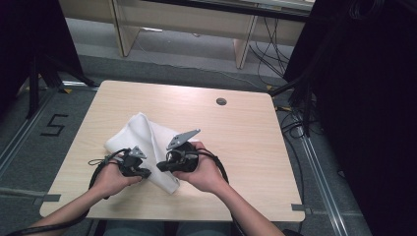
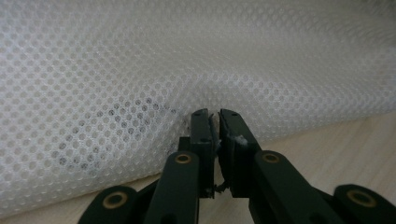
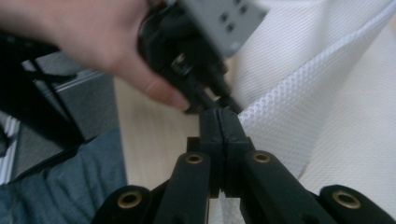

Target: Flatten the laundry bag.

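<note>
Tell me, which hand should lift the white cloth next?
Probably the right. The right gripper is shut on the cloth's raised edge, with fabric hanging from it. The left gripper is shut on a low fold near the table, so it can anchor.

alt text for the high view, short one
A person at a pale wooden table holds a gripper in each hand, both pinching the near edge of a white mesh cloth. The left gripper and right gripper sit close together, jaws shut on the cloth. Grey floor and dark cables surround the table.
</note>
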